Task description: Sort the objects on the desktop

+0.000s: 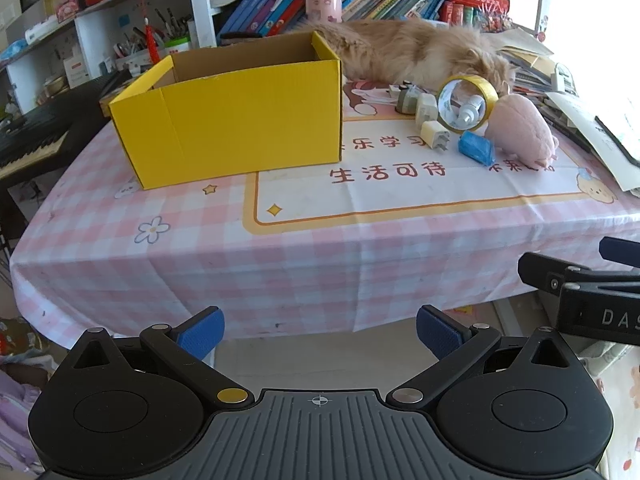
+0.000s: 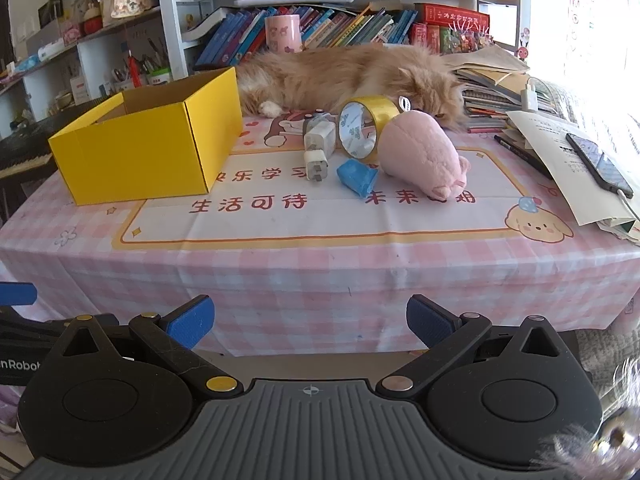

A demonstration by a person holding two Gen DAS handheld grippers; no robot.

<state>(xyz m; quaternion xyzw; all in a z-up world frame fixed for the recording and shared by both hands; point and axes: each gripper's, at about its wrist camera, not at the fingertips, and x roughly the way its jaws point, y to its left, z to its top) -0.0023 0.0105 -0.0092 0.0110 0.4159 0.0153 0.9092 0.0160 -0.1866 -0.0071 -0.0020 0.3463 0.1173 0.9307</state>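
sorting is sitting at its very start, judging by how things lie: the yellow box (image 2: 136, 148) looks empty from what shows of its inside, and every loose thing is lying outside it.

table (image 2: 320, 264), covered in a pink checked cloth, is carrying everything. an orange cat (image 2: 352, 76) is lying stretched along the far edge, just behind the clutter, with its head near the tape. the yellow box is standing open on the left of the table. right of it a pink plush toy (image 2: 424, 156) is lying on its side, touching or nearly touching a roll of yellow tape (image 2: 366, 128) that is standing on edge. left of the tape white chargers (image 2: 318, 148) are clustered together, and a small blue packet (image 2: 357, 178) is lying nearest, just in front of the tape.

left hand-held gripper (image 1: 320, 334) and right hand-held gripper (image 2: 310, 322) are both hovering off the near edge of the table, well apart from the objects, jaws spread wide and gripping nothing.

next move is probably calling for the right one to be reaching forward over the cloth to the blue packet or the plush, the closest pieces, closing on it, then carrying it left and over the box wall. the cat's head close behind the tape is asking for a gentle approach.
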